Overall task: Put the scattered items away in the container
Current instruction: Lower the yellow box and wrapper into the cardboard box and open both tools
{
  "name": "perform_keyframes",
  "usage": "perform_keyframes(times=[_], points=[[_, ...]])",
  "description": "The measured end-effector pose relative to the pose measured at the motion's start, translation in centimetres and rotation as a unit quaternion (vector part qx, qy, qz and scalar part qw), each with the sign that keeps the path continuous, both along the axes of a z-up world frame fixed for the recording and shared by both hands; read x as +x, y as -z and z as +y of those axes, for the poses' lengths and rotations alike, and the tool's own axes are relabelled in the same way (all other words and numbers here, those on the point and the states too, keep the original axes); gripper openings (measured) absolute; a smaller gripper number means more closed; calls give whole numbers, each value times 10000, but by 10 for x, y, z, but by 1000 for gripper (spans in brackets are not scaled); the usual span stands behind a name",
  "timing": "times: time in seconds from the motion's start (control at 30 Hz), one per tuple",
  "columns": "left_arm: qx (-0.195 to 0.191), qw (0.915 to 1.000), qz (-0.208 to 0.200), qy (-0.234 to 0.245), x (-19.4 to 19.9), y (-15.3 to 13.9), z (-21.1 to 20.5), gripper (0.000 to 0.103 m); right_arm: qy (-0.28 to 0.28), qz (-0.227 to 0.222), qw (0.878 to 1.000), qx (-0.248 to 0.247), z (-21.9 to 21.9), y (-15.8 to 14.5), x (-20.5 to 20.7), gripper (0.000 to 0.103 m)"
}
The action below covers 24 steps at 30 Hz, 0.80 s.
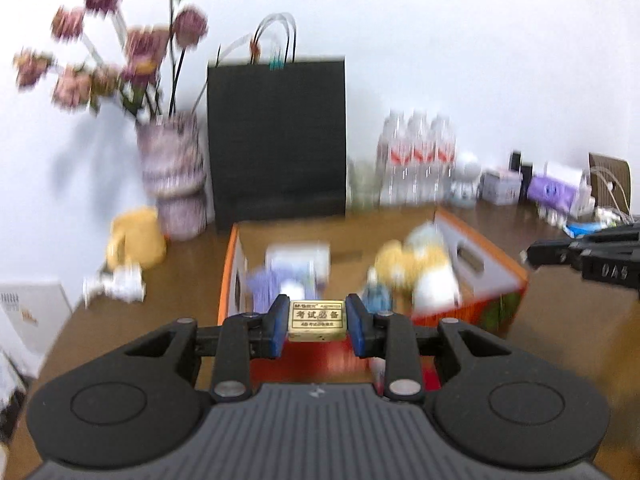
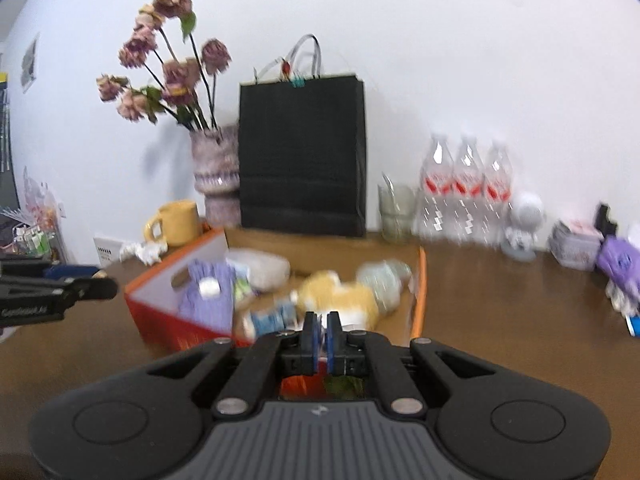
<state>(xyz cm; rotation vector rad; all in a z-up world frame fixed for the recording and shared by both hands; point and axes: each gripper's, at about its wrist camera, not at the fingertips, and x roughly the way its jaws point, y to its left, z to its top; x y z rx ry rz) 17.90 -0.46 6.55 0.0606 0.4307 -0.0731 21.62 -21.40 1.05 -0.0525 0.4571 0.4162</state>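
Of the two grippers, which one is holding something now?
The left gripper: its jaws clamp a small gold box with printed Chinese characters, near the orange box. The right gripper is nearly closed, with nothing visible between its jaws.

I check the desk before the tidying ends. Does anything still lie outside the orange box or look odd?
Yes: crumpled white paper lies on the table beside the yellow mug, outside the orange box. The left gripper holds an eraser.

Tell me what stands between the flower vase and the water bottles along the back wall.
In the right wrist view, a black paper bag stands right beside the vase, then a clear glass next to the water bottles.
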Motion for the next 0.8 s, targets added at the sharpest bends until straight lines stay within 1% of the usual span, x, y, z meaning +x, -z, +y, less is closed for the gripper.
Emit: perform_keyframes(times=[0.1, 0.2, 0.3, 0.33, 0.37, 0.5, 0.63, 0.8], points=[[-56, 10000, -27, 67, 29, -15, -6, 31, -115, -1, 9999, -7, 16, -14, 26, 3], [6, 9999, 151, 67, 66, -18, -15, 31, -224, 196, 9995, -86, 38, -16, 59, 3], [256, 9988, 403, -51, 100, -6, -22, 31, -288, 563, 9976, -279, 63, -3, 92, 3], [321, 9980, 543, -82, 113, 0, -24, 31, -302, 700, 9965, -353, 70, 4, 102, 3], [327, 9970, 688, -100, 123, 6, -25, 31, -310, 823, 9952, -423, 75, 11, 111, 3], [150, 9903, 1365, -224, 164, 33, -20, 31, -274, 1246, 9894, -694, 95, 39, 140, 3], [223, 9858, 1627, -351, 182, 51, -15, 31, -284, 1480, 9857, -751, 102, 58, 149, 3], [214, 9821, 1828, -397, 190, 63, -11, 31, -247, 1610, 9838, -747, 103, 68, 153, 4]])
